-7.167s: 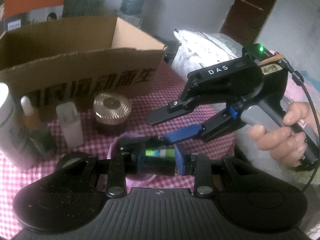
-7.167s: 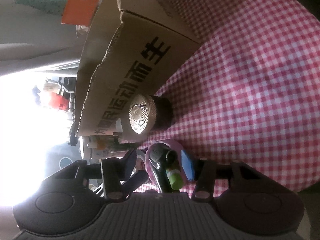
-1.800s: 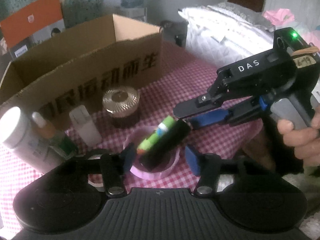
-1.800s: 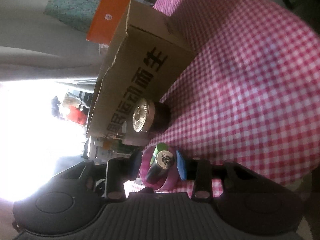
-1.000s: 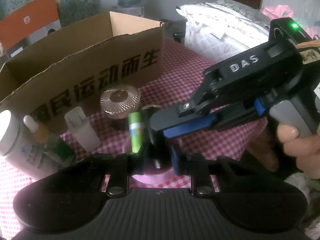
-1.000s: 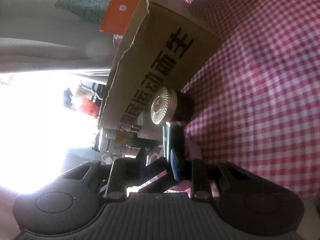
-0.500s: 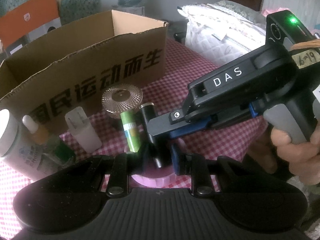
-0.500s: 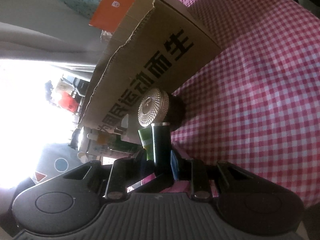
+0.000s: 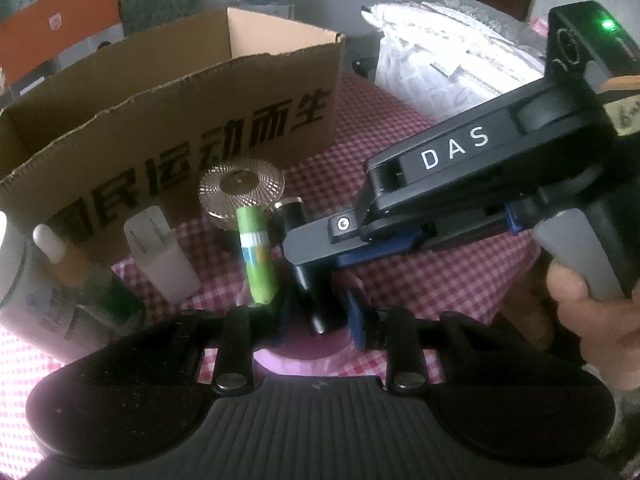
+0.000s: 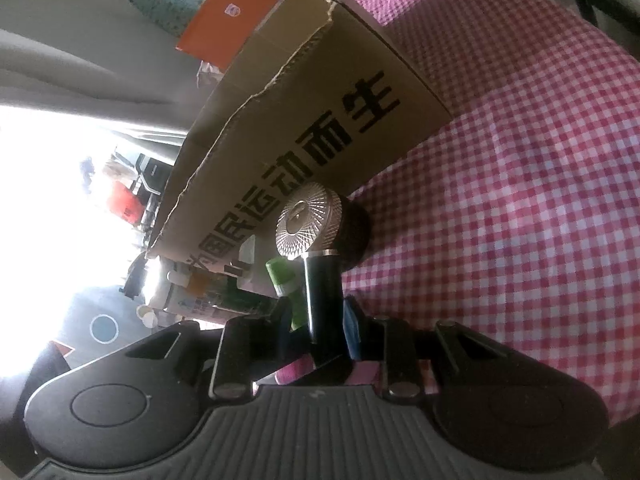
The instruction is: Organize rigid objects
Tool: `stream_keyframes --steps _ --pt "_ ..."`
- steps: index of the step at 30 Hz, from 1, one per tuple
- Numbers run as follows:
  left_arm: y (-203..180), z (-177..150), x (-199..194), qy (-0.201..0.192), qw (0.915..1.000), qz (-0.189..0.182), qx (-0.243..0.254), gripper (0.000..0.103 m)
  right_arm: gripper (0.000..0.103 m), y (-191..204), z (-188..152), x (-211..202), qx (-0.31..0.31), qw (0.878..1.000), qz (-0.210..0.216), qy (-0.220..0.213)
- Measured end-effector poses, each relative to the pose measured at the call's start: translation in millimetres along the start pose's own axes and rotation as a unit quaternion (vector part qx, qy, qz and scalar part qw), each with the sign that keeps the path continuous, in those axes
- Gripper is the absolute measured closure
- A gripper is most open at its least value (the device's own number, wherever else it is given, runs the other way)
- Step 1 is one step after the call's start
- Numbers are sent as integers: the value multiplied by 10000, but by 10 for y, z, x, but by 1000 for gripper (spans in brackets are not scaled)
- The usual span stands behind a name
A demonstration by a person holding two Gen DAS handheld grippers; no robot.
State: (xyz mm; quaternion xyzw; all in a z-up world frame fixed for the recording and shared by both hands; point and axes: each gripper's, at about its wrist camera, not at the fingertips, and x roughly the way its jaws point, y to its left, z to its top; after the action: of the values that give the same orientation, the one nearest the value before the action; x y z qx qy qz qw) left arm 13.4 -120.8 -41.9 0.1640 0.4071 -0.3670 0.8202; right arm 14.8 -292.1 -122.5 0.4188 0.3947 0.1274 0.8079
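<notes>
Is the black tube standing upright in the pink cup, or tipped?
Near upright, leaning slightly. The black tube rises out of the pink cup beside the green tube, with the right gripper around it, jaws opening.

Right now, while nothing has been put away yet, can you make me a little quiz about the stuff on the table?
1. Which pattern does the tablecloth have? A blue stripes, B pink-and-white checks, C plain green.
2. True or false: the gold-lidded round jar stands inside the brown cardboard box.
3. Fill in: the tube next to the black cylindrical tube is ____.

Key: 1 B. 2 False, it stands in front of the box. 3 Green, the green plastic tube.
</notes>
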Motion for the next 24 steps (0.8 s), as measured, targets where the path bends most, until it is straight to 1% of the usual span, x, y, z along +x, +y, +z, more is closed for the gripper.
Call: stream_keyframes --steps 5,7,13,15,19,24 --pt "6 -7 32 -30 10000 43 -45 77 72 81 -38 115 -47 10000 -10 -6" --pt "-26 -24 18 -80 9999 134 21 78 72 65 -55 145 24 10000 46 -9" --pt "-99 -49 -137 -375 9988 236 205 80 72 -31 -119 121 196 9997 136 34" --pt "-108 -46 -169 -405 9987 233 205 80 72 -78 -130 66 298 9993 231 21" --pt "-115 -57 -191 -452 9984 256 237 80 73 -129 -149 -34 325 9991 272 -13" --pt "-158 -60 -326 -624 9974 280 241 80 73 -132 -177 -203 377 9983 429 -90"
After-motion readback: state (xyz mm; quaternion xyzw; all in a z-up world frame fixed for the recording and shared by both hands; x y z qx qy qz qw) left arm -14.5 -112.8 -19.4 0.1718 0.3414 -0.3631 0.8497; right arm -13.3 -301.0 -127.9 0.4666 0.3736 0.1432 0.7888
